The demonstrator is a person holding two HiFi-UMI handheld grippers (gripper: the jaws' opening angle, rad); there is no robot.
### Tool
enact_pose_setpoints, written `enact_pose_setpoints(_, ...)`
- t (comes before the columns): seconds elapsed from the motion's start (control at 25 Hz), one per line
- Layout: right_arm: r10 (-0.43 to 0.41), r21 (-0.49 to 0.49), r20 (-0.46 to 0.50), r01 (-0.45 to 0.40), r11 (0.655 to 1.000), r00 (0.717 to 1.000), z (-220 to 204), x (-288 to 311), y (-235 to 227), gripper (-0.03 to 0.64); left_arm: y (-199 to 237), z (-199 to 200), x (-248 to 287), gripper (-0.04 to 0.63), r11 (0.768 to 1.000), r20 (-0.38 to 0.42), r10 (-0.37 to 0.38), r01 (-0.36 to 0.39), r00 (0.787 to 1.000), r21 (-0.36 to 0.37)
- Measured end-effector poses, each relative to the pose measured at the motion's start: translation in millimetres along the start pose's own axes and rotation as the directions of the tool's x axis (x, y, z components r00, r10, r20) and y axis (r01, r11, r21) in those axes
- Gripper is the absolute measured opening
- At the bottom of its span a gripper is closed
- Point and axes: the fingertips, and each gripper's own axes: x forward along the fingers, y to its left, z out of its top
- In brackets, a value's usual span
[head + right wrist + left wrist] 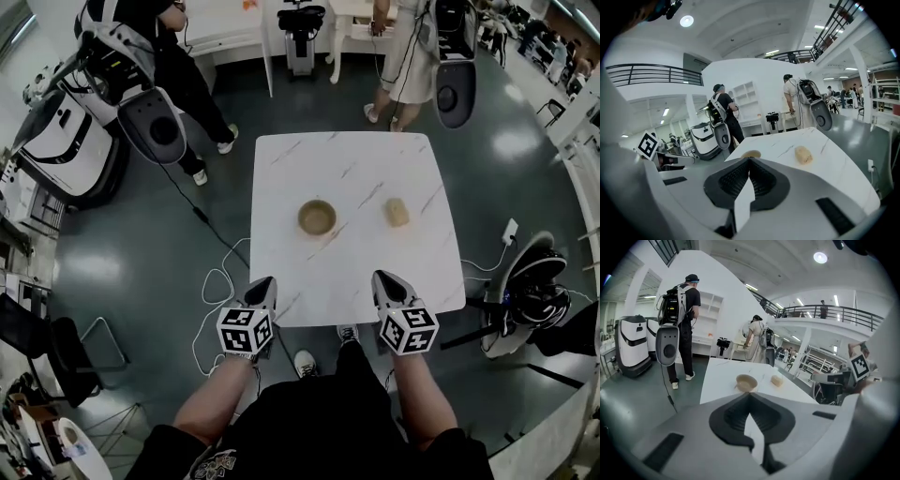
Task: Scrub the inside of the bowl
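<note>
A tan bowl (317, 217) stands upright near the middle of the white marble table (347, 164), empty as far as I can see. A tan sponge (397, 212) lies to its right. The same bowl (746, 382) and sponge (776, 380) show ahead in the left gripper view, and the bowl (751, 154) and sponge (803, 155) in the right gripper view. My left gripper (262, 284) hovers at the table's near edge, shut and empty. My right gripper (382, 278) is over the near edge too, shut and empty. Both are well short of the bowl and sponge.
Two people with backpack rigs stand beyond the table: one at the far left (178, 56), one at the far right (408, 56). White machines (66, 150) stand left. Cables (220, 272) trail on the floor by the table's left side. A chair (530, 291) sits right.
</note>
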Motion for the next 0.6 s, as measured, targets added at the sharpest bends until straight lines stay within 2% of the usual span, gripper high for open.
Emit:
enact_pose_setpoints(0.36, 0.011, 0.026, -0.021, -0.01, 1.0, 1.0, -34.4, -31.5, 41.2, 0.021, -26.4, -24.8, -29.3, 0.006, 0.998, -0.009, -0.068, 0.068, 0.998, 0.0)
enact_pose_setpoints(0.6, 0.028, 0.036, -0.027, -0.027, 0.999, 0.999, -47.9, -46.3, 61.8, 0.021, -42.4, -27.5, -45.5, 0.006, 0.995, 0.008, -0.095, 0.095, 0.995, 0.008)
